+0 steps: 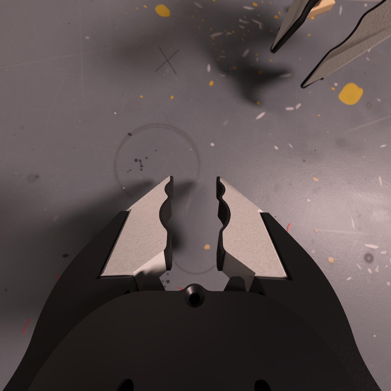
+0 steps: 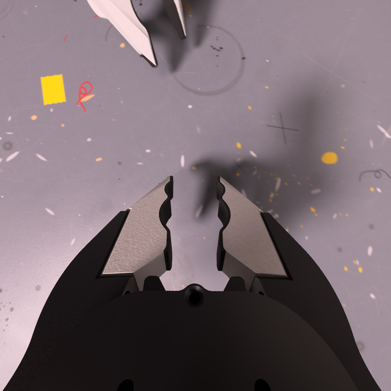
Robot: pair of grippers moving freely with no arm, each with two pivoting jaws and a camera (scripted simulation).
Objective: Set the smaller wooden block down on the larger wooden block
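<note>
I hold both tongs, left gripper (image 1: 194, 179) and right gripper (image 2: 195, 179), spread and empty; one wooden block (image 1: 320, 8) peeks beyond the right's fingers.

Grey scratched counter (image 1: 63, 105) filling both views, no edge or corner in sight. Speckled all over with yellow paint blobs (image 1: 350, 93) and white flecks (image 2: 41, 157). Marked with a thin pencilled circle (image 1: 157, 163), a drawn cross (image 1: 167, 60), a yellow square patch (image 2: 53, 89) and a red scribble (image 2: 84, 95) beside it. Soft dark shadows (image 2: 306, 131) across the surface; light diffuse, source unseen.
</note>
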